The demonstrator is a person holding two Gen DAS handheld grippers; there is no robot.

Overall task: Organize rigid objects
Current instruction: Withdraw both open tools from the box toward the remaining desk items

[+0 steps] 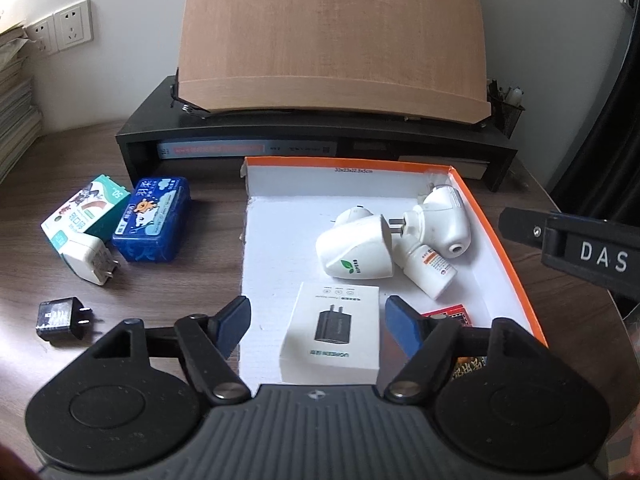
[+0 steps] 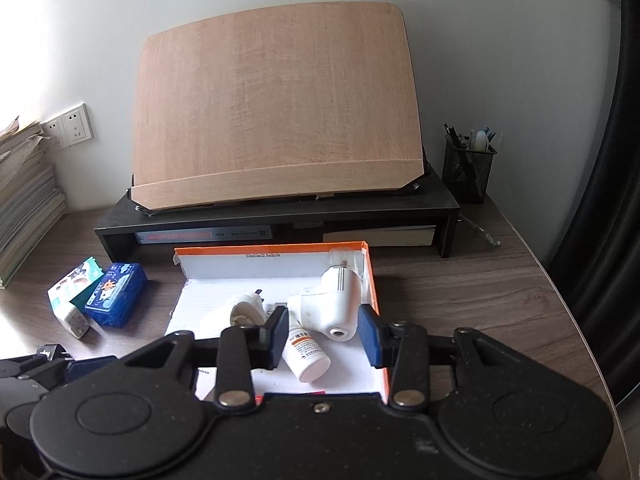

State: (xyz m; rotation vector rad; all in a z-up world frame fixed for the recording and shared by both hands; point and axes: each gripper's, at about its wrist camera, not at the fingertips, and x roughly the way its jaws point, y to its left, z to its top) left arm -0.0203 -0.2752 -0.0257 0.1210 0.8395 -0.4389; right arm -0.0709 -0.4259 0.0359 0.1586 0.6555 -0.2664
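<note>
a: how were the two tools held?

b: both tipped down over the orange-rimmed box (image 1: 502,220). the left gripper (image 1: 318,326) had its jaws released, straddling the white adapter carton (image 1: 334,332) without pressing it. the right gripper (image 2: 323,334) also had its jaws released, with the small white bottle (image 2: 306,356) and the white plug-in unit (image 2: 336,304) between them, untouched.

a: how did those lie?

b: in the right wrist view, the bottle's long axis ran from 11 to 5 o'clock, cap end nearest. the plug-in unit ran 12 to 6. in the left wrist view, out on the worktop (image 1: 168,280) at 9 o'clock sat a black charger (image 1: 60,320), prongs toward 3.
</note>
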